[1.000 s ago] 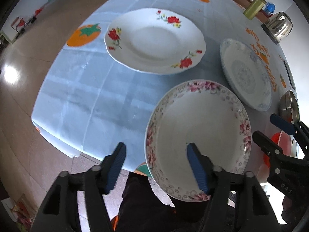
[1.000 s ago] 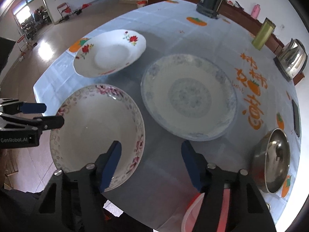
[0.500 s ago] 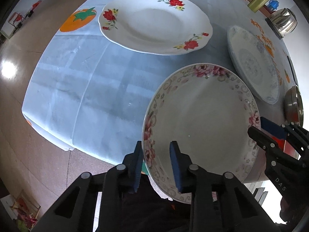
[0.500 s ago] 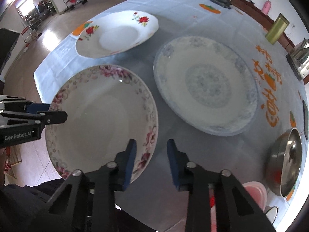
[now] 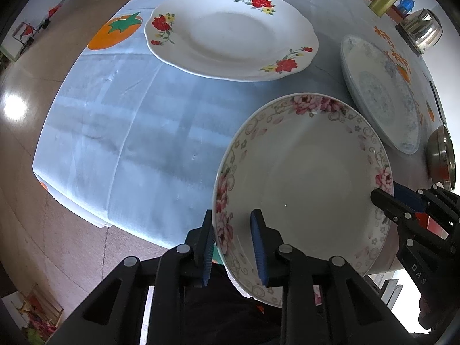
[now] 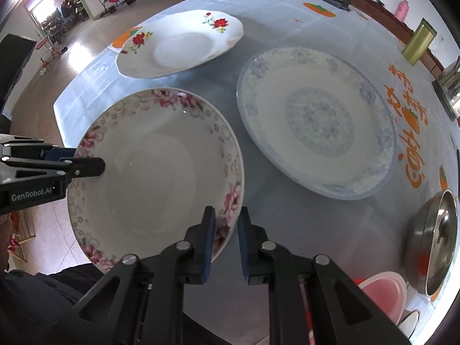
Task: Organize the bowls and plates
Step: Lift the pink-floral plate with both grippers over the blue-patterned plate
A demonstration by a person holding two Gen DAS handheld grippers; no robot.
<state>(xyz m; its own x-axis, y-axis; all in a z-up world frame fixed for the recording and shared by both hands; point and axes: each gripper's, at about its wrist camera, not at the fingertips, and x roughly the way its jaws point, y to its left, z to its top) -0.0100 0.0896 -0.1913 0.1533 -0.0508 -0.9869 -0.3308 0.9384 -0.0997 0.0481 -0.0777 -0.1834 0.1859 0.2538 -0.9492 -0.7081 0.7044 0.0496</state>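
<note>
Stacking looks barely begun: both the left gripper (image 5: pixel 233 244) and right gripper (image 6: pixel 225 240) pinch the pink-flowered plate's (image 6: pixel 155 172) rim, while the red-flowered plate (image 5: pixel 230 31) at twelve o'clock and the blue plate (image 6: pixel 316 143) at two o'clock lie separate on the table (image 5: pixel 138 132).

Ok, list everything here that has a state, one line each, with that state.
Left gripper: shut on the pink-flowered plate's rim.
Right gripper: shut on the opposite rim.
Pink-flowered plate: held at both sides, tilted, empty.
Red-flowered plate: flat on the tablecloth, empty.
Blue-patterned plate: flat on the table, empty.
Steel bowl: upright at the table edge; contents unclear.
</note>
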